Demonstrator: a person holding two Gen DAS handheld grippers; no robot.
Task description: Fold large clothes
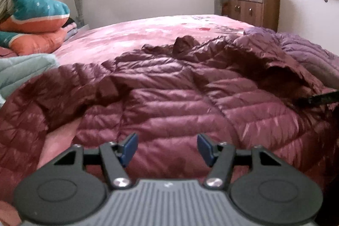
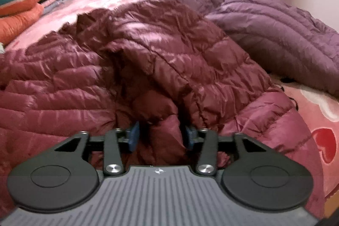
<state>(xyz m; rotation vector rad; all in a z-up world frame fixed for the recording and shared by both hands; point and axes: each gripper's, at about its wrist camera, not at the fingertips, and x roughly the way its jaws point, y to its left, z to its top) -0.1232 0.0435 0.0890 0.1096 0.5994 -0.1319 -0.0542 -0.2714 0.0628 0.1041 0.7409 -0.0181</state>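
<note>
- Two grippers over one maroon down jacket (image 1: 169,99), spread rumpled on pink bedspread (image 1: 148,35), purple down coat (image 2: 275,31) beside it.
- Right gripper (image 2: 162,137): blue pads part-open around a raised fold; whether pinched, cannot tell.
- Left gripper (image 1: 167,148): wide open, empty, hovering above near hem.
- Best done by closing fully on fold, lifting clear, laying flat across body.

The down jacket (image 1: 169,94) is sprawled across the near half of the bed (image 1: 148,35), with another jacket (image 2: 275,31) lying past it toward the right edge. Pillows (image 1: 34,14) are stacked at the far left edge, and a cabinet (image 1: 252,5) stands behind the bed's far right corner.
</note>
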